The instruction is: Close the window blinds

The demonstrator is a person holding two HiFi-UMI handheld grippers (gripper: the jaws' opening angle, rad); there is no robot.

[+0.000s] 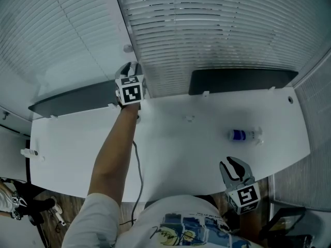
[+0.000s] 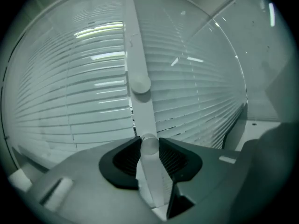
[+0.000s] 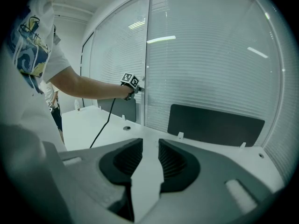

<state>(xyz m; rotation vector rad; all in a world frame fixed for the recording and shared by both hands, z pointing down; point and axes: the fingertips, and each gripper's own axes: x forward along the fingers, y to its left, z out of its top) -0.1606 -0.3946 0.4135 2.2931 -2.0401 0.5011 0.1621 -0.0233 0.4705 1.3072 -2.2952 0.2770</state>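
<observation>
Now the left tongs (image 2: 149, 142) are clamped on the white wand (image 2: 152, 171), with the blinds (image 2: 79, 101) just beyond them. Their slats look almost flat, so I'd judge little twisting is left. Right tongs (image 3: 149, 143) hang slightly parted and empty over the counter (image 1: 181, 138).

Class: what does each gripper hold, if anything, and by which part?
The left gripper clamps the blind wand by its shaft, a pad on each side; how far along is unclear. The right gripper holds nothing, jaws apart.
</observation>
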